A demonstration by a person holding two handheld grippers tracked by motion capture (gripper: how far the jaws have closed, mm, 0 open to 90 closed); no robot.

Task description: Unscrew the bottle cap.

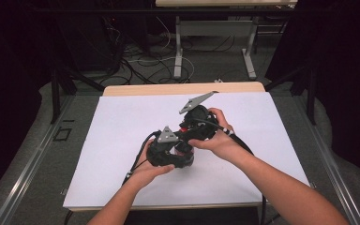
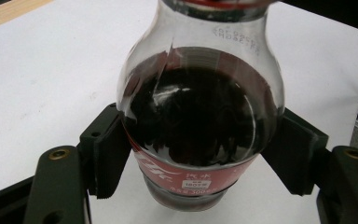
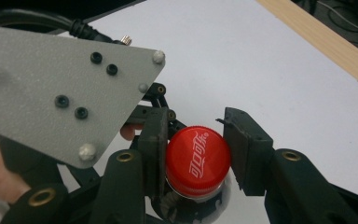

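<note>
High view showed you at a white-topped bench (image 1: 122,140), forearms entering from the bottom, both hands meeting near its middle; your left tongs (image 1: 180,152) and right tongs (image 1: 186,129) sat close together, each carrying a grey three-cornered plate (image 1: 168,136). Left gripper view showed your left tongs (image 2: 200,154) clenched on a cola bottle (image 2: 200,107), both black pads pressing its sides just above the red label (image 2: 186,175); the bottle held dark liquid. Right gripper view looked down on the red cap (image 3: 198,158); your right tongs (image 3: 196,151) were clamped on it, one pad against each side; the bottle was held between both tongs near the middle of the bench.
</note>
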